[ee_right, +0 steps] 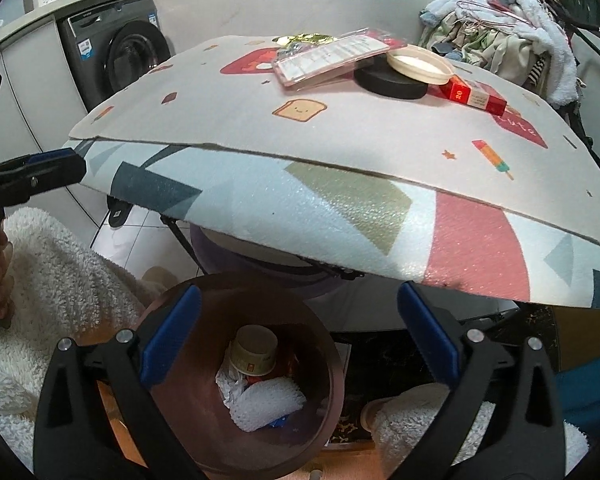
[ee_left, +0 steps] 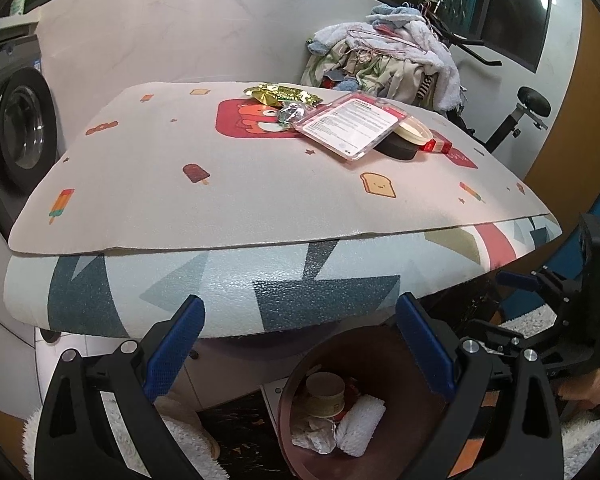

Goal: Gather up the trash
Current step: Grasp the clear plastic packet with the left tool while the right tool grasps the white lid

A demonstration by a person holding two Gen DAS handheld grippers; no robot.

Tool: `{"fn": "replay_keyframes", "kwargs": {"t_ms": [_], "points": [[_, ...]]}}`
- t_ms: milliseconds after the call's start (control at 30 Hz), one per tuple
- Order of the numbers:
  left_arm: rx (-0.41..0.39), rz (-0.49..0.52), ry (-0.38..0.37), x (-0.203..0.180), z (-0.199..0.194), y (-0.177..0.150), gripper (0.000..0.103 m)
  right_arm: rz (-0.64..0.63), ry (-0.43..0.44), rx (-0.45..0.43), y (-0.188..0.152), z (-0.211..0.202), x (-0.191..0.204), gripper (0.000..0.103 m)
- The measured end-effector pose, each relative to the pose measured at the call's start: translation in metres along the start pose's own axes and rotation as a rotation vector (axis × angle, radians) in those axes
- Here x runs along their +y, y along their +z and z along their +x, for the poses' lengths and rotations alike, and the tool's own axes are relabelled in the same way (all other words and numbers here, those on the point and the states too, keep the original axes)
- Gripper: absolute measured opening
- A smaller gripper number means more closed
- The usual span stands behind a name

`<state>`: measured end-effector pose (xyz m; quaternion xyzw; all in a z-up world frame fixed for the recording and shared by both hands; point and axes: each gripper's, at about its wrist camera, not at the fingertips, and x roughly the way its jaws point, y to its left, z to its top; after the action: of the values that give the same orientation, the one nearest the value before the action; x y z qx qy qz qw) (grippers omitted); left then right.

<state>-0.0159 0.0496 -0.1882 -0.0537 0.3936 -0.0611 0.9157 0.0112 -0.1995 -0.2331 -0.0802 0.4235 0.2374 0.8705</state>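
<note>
Brown bin (ee_right: 236, 392) is seen below the mat's (ee_left: 220, 184) near edge, a cup (ee_right: 256, 352) and crumpled paper (ee_right: 230, 384) inside. Both grippers, left (ee_left: 300, 344) and right (ee_right: 300, 336), are spread wide above it, empty. Wrappers (ee_left: 280, 96) are left on the mat's far side.

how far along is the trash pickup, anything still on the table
Partly done. The bin on the floor already holds a paper cup, crumpled paper and white foam. Nothing is in hand: the left tool and right tool are both open. Left on the table: gold wrapper, plastic package, black disc with cream lid, red box.
</note>
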Motion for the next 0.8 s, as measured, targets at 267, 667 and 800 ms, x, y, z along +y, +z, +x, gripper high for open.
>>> {"fn": "replay_keyframes", "kwargs": {"t_ms": [267,667,800], "points": [[0.000,0.033,-0.004,-0.006,0.001,0.006,0.094,0.015,-0.019,-0.026,0.009,-0.007,-0.007,0.097],[-0.001,0.155,-0.116,-0.025,0.039,0.090,0.094,0.041,-0.101,-0.061,0.068,-0.014,-0.050,0.097],[-0.005,0.260,-0.102,-0.045,0.070,0.118,0.094,0.053,-0.128,-0.079,0.089,-0.013,-0.070,0.097]]}}
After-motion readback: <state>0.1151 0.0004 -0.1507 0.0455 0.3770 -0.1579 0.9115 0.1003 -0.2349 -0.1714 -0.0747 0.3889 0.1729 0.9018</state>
